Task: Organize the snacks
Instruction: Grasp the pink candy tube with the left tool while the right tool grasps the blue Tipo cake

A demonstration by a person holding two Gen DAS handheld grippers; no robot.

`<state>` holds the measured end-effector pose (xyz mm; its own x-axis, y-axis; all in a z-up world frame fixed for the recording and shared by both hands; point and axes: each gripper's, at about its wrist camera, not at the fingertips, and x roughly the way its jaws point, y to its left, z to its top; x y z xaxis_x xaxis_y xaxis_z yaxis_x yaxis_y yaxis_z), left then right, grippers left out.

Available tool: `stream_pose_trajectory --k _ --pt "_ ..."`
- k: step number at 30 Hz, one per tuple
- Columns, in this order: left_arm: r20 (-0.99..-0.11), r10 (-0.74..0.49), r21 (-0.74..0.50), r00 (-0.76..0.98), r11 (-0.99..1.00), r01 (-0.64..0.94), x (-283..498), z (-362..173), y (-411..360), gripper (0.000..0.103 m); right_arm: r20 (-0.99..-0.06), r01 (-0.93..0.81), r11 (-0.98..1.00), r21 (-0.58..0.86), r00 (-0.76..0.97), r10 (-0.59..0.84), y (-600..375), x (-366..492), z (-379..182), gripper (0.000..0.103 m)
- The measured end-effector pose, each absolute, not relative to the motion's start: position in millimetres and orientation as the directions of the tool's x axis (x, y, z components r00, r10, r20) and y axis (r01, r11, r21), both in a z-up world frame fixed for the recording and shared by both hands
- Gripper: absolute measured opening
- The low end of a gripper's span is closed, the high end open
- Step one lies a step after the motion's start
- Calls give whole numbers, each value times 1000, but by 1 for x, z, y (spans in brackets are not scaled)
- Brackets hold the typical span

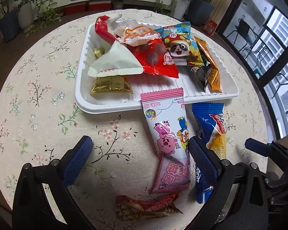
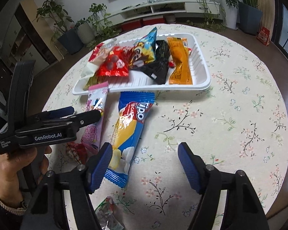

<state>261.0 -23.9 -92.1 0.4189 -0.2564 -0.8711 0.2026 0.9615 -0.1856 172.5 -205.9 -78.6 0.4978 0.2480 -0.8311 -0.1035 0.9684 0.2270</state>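
A white ribbed tray on the round table holds several snack packets. A pink cartoon packet lies on the cloth with its top end over the tray's near rim. A blue Tipo packet lies beside it. A red-brown wrapper lies nearer. My left gripper is open above the cloth, its right finger over the pink packet's edge. My right gripper is open and empty, its left finger at the Tipo packet's near end.
The table has a floral cloth. A clear green-printed wrapper lies at the near edge. Potted plants and a low white shelf stand beyond the table. Windows are at the right.
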Motion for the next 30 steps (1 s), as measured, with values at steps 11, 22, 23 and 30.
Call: stream_pose_trajectory --k 11,22,23,30 --pt "-888 -200 -110 414 966 233 270 -98 -45 53 -842 -107 969 224 479 248 -200 176 -85 73" --pt "-893 -193 -96 407 965 246 257 -99 -33 34 -839 -115 966 231 479 258 -181 188 -81 71" --pt "-894 -189 -89 407 964 252 255 -99 -32 32 -840 -117 966 229 478 257 -178 189 -81 70" --pt "-896 -185 -70 404 957 281 238 -98 -22 27 -884 -119 979 164 423 199 -157 207 -100 56"
